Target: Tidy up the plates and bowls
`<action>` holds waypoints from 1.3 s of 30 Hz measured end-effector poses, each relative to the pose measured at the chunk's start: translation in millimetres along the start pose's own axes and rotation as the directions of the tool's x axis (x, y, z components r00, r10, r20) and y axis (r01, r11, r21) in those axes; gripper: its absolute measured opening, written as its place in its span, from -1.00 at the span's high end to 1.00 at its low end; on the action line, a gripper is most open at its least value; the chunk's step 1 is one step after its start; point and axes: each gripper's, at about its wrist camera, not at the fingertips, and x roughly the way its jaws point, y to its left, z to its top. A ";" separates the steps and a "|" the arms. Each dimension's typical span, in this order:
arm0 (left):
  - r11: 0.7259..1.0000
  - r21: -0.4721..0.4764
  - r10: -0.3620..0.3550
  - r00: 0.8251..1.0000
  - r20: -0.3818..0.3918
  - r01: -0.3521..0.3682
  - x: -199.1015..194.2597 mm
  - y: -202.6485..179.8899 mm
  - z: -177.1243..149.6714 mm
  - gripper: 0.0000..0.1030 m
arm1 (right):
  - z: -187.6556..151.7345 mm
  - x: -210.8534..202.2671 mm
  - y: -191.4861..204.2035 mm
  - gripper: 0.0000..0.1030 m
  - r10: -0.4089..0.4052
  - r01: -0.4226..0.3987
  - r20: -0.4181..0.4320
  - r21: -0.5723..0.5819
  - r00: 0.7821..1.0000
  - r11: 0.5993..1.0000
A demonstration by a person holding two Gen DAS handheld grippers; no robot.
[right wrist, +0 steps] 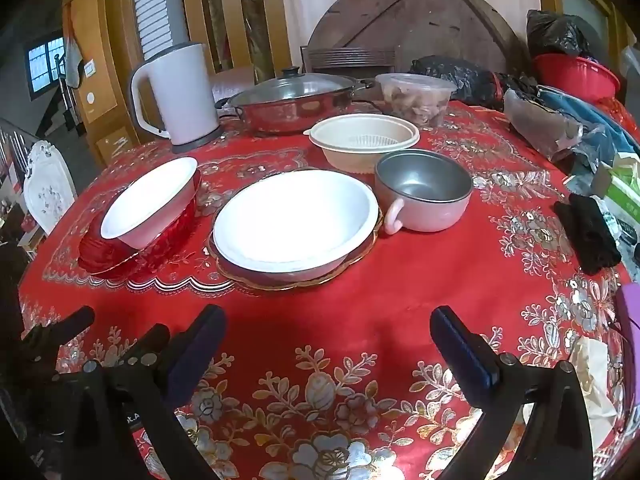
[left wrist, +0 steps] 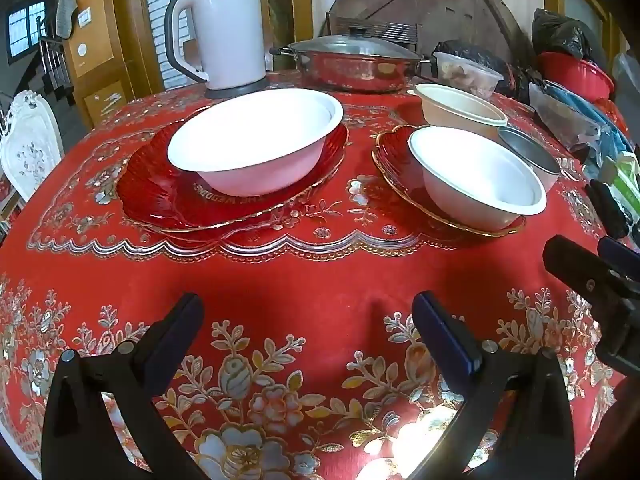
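2 white bowls [left wrist: 256,140] [right wrist: 296,216], 2 red plates [left wrist: 160,200] [left wrist: 390,160], 1 beige bowl [right wrist: 362,142], 1 pink cup [right wrist: 424,192], 1 kettle [left wrist: 224,32], 1 pot [left wrist: 352,64].

Beneath both tongs the tablecloth [left wrist: 312,280] is red, patterned with gold and silver flowers and a scalloped border. Ahead of the left tongs [left wrist: 308,320], black with dark blue pads, a white bowl [left wrist: 256,140] sits on a ribbed red plate [left wrist: 160,200] edged in gold. Ahead of the right tongs [right wrist: 328,332], coloured alike, stands a pink cup [right wrist: 424,196], grey inside, and further off a beige bowl [right wrist: 364,140].
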 end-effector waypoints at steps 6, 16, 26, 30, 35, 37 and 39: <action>1.000 0.001 0.003 1.000 0.010 -0.003 0.8 -0.8 0.0 -1.00 | 0.1 0.1 0.9 -0.99 0.007 -0.007 -0.004 -0.001 1.000 1.000; 1.000 -0.009 -0.009 1.000 -0.001 0.009 2.1 2.7 -0.6 -1.00 | 1.1 2.0 5.9 -0.99 0.007 -0.007 -0.006 -0.015 1.000 1.000; 1.000 0.003 0.005 1.000 0.008 -0.005 6.0 1.6 -1.4 -1.00 | 1.9 3.4 9.2 -0.99 0.009 -0.009 -0.011 -0.024 1.000 1.000; 1.000 0.010 0.012 1.000 0.016 -0.012 6.7 0.5 -1.6 -1.00 | 2.0 3.0 11.9 -0.99 0.006 -0.006 -0.009 -0.033 1.000 0.999; 1.000 0.015 0.017 1.000 0.019 -0.018 6.3 0.3 -1.6 -1.00 | 2.6 3.9 13.5 -0.99 0.004 -0.004 -0.013 -0.034 1.000 0.999; 1.000 0.011 0.013 1.000 0.015 -0.014 6.4 0.6 -1.1 -1.00 | 2.6 4.2 13.3 -0.99 0.006 -0.007 -0.014 -0.033 1.000 0.999; 0.999 0.025 0.025 0.999 0.024 -0.026 5.8 -0.1 -0.9 -1.00 | 2.6 4.4 13.3 -0.99 0.006 -0.007 -0.014 -0.034 1.000 0.999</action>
